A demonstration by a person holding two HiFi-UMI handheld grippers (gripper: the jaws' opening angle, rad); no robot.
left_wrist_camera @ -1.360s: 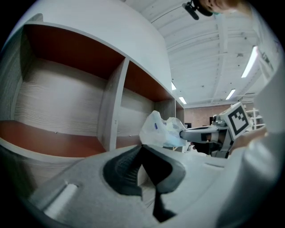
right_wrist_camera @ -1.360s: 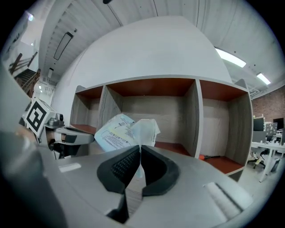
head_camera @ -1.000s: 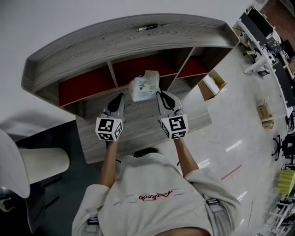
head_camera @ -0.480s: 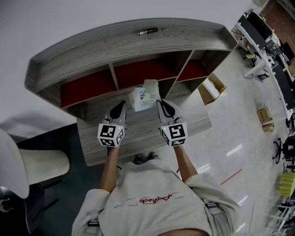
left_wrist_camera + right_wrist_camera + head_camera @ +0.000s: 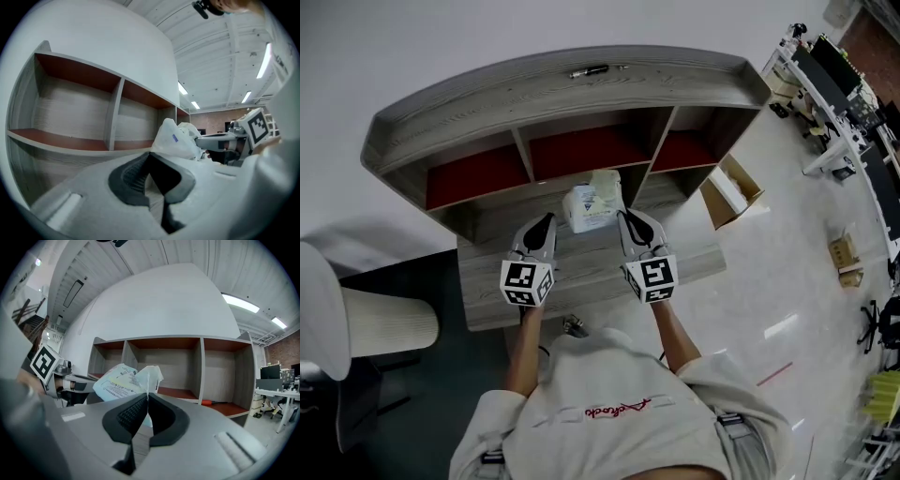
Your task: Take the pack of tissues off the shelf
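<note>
The right gripper is pinched tight on the thin plastic flap of the soft white pack of tissues. The pack hangs in the air just in front of the grey wooden shelf with red boards, not resting on it. The left gripper is squeezed closed on nothing, just beside the pack. The taking-away step looks nearly done, and next the pack should come toward the person without the flap slipping.

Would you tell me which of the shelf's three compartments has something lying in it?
The right compartment: a small orange object lies on its floor near the divider, while the left and middle ones show nothing inside.
</note>
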